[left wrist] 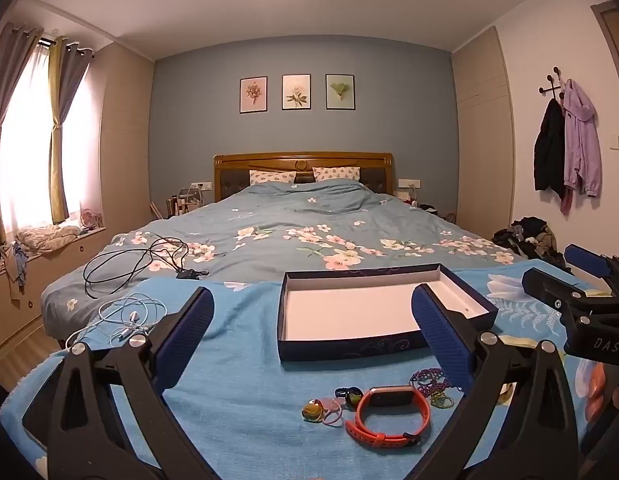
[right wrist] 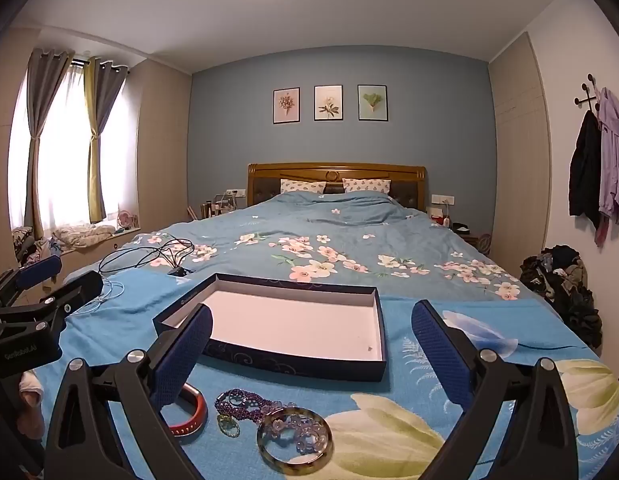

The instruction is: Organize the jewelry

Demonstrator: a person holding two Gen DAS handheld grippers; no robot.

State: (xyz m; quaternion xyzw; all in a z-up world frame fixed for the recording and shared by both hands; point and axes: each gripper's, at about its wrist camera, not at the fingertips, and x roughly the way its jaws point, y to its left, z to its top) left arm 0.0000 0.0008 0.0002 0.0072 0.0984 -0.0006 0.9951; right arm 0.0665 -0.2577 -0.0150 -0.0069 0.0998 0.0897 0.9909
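Observation:
An empty dark blue box with a white inside lies on the blue blanket; it also shows in the right wrist view. In front of it lie an orange wristband, small rings and purple bead bracelets. The right wrist view shows the beads, a tortoiseshell bangle with clear beads inside, and part of the orange band. My left gripper is open and empty above the jewelry. My right gripper is open and empty above the bangle.
White earphones and a black cable lie on the bed at the left. A clothes pile sits on the floor at the right. The right gripper shows at the left view's edge.

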